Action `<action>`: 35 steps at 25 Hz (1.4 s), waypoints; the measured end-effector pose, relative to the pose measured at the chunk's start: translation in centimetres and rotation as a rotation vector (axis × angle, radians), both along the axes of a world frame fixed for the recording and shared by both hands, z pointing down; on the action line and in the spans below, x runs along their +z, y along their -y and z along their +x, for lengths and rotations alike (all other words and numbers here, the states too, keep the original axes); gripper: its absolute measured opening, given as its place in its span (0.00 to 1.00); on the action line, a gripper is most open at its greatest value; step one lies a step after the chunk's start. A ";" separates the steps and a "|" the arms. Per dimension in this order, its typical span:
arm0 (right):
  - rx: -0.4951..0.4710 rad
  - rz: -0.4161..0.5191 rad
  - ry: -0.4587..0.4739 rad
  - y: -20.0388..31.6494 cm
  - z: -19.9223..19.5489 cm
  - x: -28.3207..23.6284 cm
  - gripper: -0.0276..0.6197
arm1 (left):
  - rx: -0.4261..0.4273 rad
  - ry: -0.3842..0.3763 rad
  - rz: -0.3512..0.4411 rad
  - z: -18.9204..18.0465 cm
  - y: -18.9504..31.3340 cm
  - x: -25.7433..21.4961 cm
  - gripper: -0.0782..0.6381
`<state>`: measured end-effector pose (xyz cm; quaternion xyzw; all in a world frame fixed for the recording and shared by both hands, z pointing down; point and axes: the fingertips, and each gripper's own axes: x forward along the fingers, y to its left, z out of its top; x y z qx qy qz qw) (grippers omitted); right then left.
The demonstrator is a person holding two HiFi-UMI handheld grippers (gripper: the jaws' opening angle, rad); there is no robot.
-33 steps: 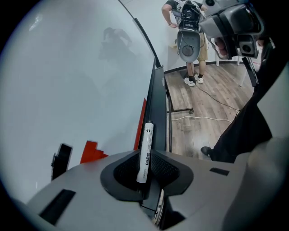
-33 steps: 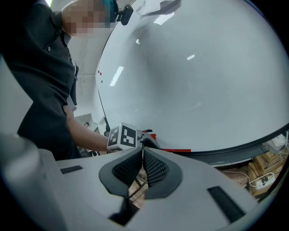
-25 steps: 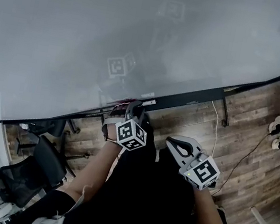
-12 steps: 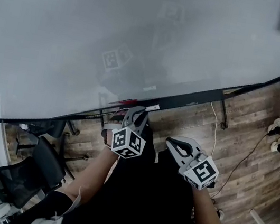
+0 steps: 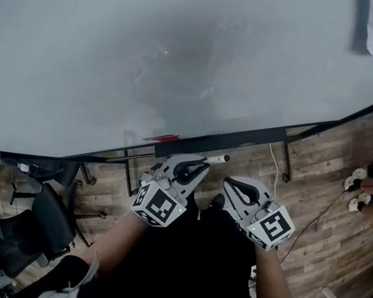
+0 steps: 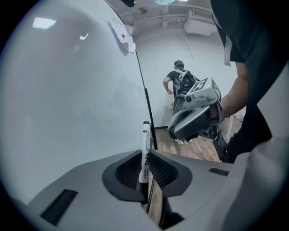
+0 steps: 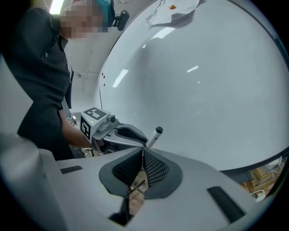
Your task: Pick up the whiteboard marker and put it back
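L gripper [image 5: 197,168] is clamping the marker [image 6: 145,144] by its lower barrel, just off the whiteboard's [image 5: 153,53] bottom edge, prob for returning it. R gripper [image 5: 233,186] is idling beside it, jaws together, nothing between.

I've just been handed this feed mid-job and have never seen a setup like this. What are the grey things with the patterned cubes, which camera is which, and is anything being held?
There is no robot arm here. A person stands at a whiteboard with a hand-operated gripper in each hand. The cubes with square black-and-white patterns are part of the grippers.

The head view comes from a camera on the person's head. It looks steeply down past the board to the wooden floor. The other two views come from a camera riding on each gripper, looking along its jaws.

The left gripper is shut on the whiteboard marker, which sticks out beyond the jaws. The right gripper is shut with nothing between its jaws and is beside the left one.
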<state>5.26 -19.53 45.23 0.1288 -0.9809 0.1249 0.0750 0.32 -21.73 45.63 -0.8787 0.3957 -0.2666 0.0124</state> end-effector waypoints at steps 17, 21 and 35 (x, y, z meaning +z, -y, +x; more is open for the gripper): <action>0.057 0.198 0.025 1.8 3.5 -7.9 0.07 | -0.034 -0.588 0.122 -0.8 -2.5 -10.6 0.20; 0.083 0.215 0.028 2.2 4.9 -8.7 0.07 | -0.027 -0.693 0.139 -1.7 -3.3 -11.2 0.20; 0.105 0.200 0.056 2.4 6.1 -8.2 0.08 | -0.034 -0.823 0.165 -3.1 -4.7 -10.8 0.20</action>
